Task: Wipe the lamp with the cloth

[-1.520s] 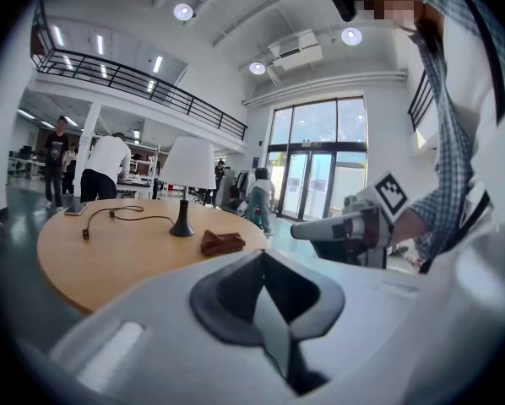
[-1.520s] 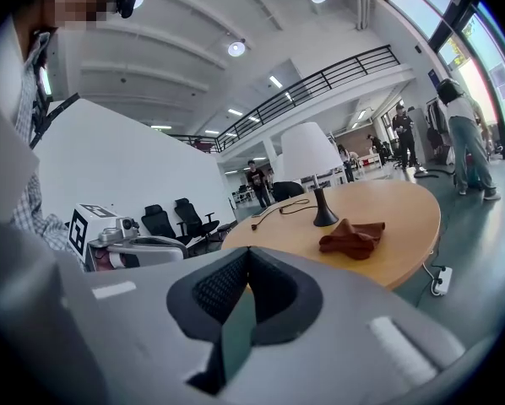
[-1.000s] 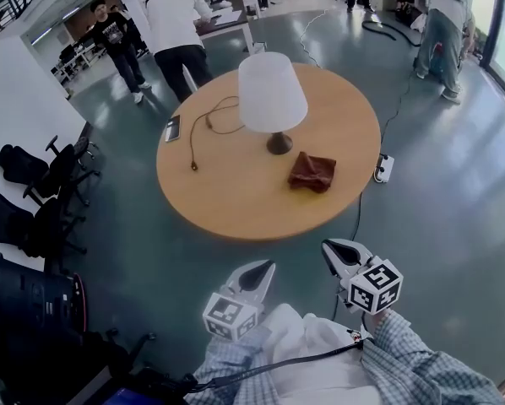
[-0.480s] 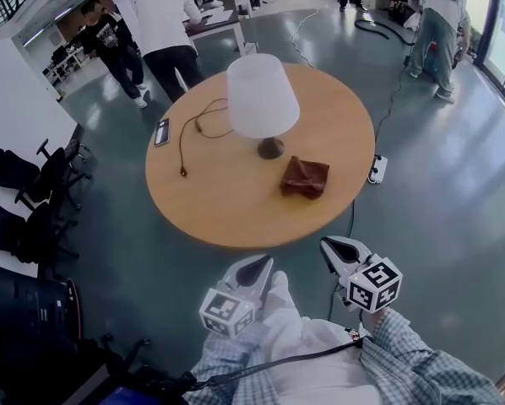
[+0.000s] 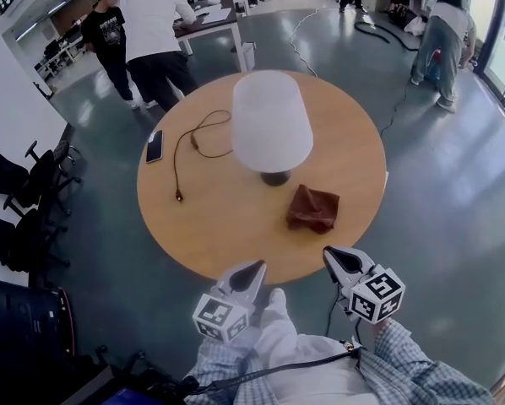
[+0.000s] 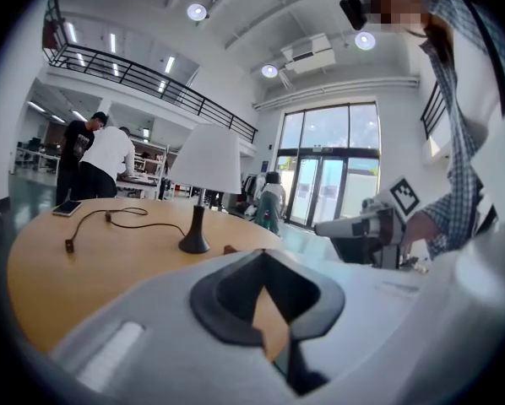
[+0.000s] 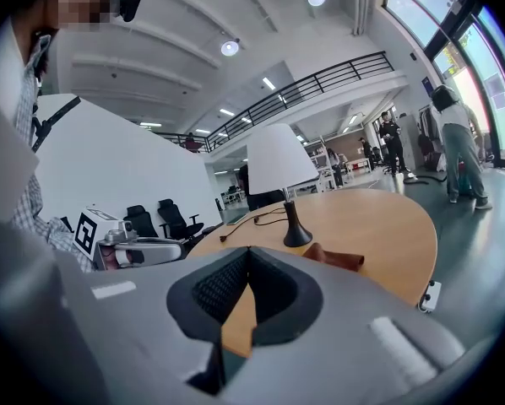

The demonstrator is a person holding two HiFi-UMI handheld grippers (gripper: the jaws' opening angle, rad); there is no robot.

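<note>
A lamp [image 5: 271,121] with a white shade and a dark base stands on the round wooden table [image 5: 210,201], also visible as the lamp [image 6: 203,175] and the lamp [image 7: 281,169] in the gripper views. A brown cloth [image 5: 312,208] lies crumpled in front of the lamp's base, to its right; the cloth [image 7: 333,256] shows past my right jaws. My left gripper [image 5: 251,273] and right gripper [image 5: 339,261] hover at the table's near edge, both shut and empty, well short of the cloth and lamp.
A black cable [image 5: 193,146] and a phone [image 5: 154,146] lie on the table's left side. Office chairs [image 5: 20,184] stand at the left. Two people [image 5: 147,32] stand beyond the table, another person [image 5: 442,32] at the far right. A cord runs along the floor [image 5: 421,192].
Both grippers have come closer to the table, whose near edge now reaches them. The lamp and cloth appear larger and nearer. Jaws stay shut.
</note>
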